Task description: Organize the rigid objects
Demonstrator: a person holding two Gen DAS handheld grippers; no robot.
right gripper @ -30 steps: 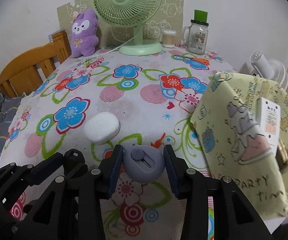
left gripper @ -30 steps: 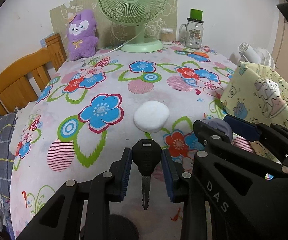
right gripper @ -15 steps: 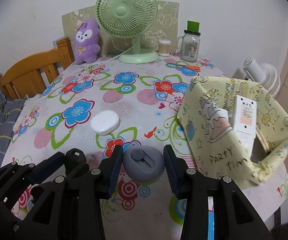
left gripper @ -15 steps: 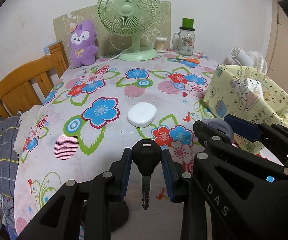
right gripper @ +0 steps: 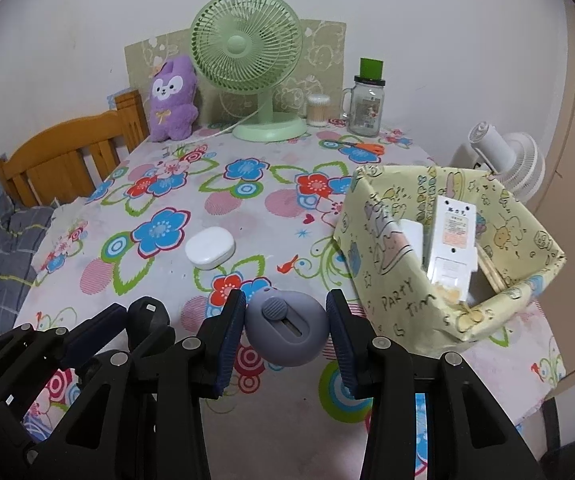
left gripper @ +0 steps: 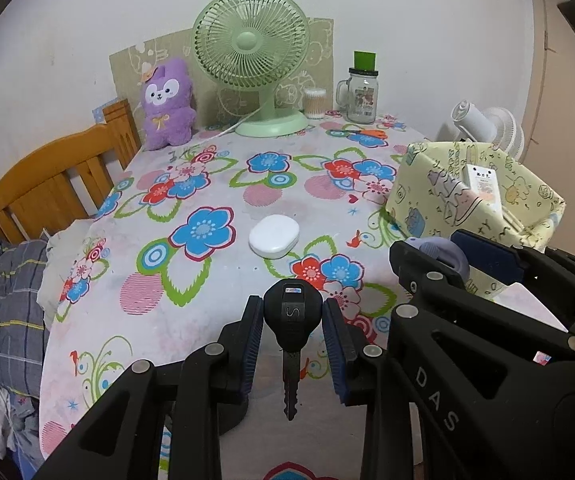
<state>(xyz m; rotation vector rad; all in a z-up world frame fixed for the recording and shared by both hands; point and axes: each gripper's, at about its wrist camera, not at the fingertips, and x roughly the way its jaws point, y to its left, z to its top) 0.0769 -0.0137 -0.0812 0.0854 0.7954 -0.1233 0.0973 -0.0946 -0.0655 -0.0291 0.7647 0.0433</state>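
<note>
My left gripper [left gripper: 292, 322] is shut on a black key [left gripper: 292, 320], its blade hanging down, held above the near part of the flowered table [left gripper: 207, 184]. My right gripper [right gripper: 285, 326] is shut on a round grey disc with a slider [right gripper: 285, 326], to the right of the left gripper; the disc also shows in the left wrist view [left gripper: 441, 252]. A white oval case [left gripper: 274, 236] lies on the table ahead, also in the right wrist view [right gripper: 209, 247]. A yellow paper-covered box [right gripper: 447, 248] at the right holds a white remote [right gripper: 453, 240].
A green fan [right gripper: 247, 60], purple plush [right gripper: 173, 100], glass jar [right gripper: 365, 104], cotton-swab pot [right gripper: 318, 110] and orange scissors [right gripper: 361, 146] stand at the table's far edge. A wooden bed frame [left gripper: 51, 184] is at the left, a white fan [right gripper: 503, 156] beyond the box.
Both grippers have pulled back and up from the table, each still holding its object. The white case and the box now look farther away.
</note>
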